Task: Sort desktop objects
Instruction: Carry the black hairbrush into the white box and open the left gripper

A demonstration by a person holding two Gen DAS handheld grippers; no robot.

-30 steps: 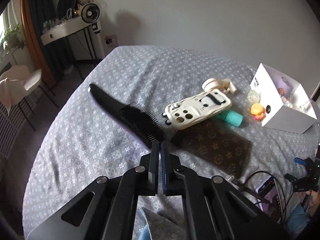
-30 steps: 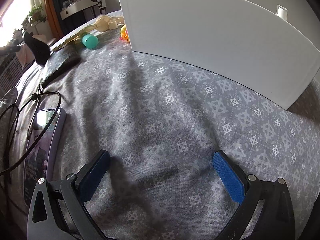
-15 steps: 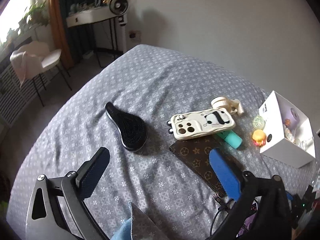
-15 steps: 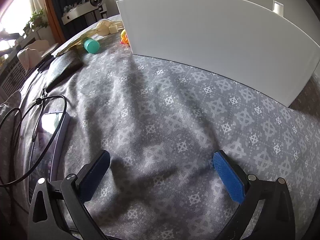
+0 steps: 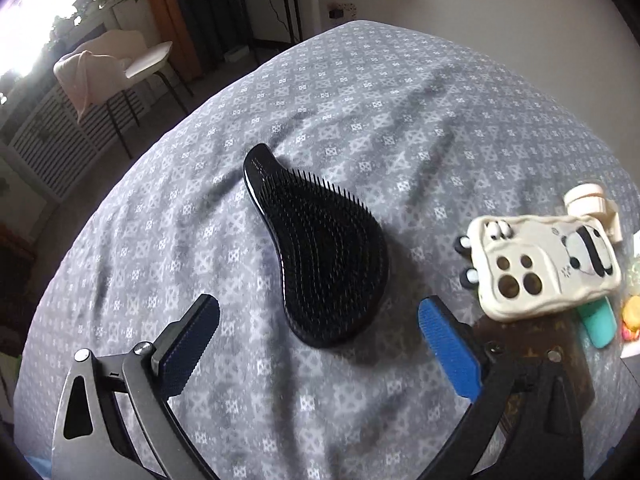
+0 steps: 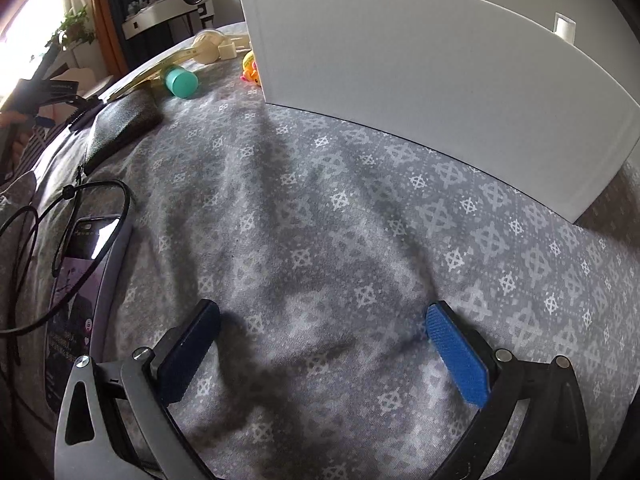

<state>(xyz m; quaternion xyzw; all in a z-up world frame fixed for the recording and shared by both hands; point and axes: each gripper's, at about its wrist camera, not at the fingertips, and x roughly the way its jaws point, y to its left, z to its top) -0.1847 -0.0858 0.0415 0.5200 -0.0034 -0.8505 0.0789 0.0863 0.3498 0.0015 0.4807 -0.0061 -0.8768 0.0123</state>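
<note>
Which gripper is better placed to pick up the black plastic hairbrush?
Left. The left gripper is open, with the black plastic hairbrush just ahead between its fingers. The right gripper faces only grey bedcover.

The bedspread (image 5: pixel 360 92) is grey with a repeating pale geometric motif, and the hairbrush (image 5: pixel 320 252) on it is glossy black. To its right a cream phone case (image 5: pixel 548 264) carries a black-and-white panda, overlapping a brown monogram-print wallet (image 5: pixel 560 344) and a teal tube (image 5: pixel 598 324). On the right the box (image 6: pixel 440 80) is plain white, with blue pads (image 6: pixel 456 356) nearer.
</note>
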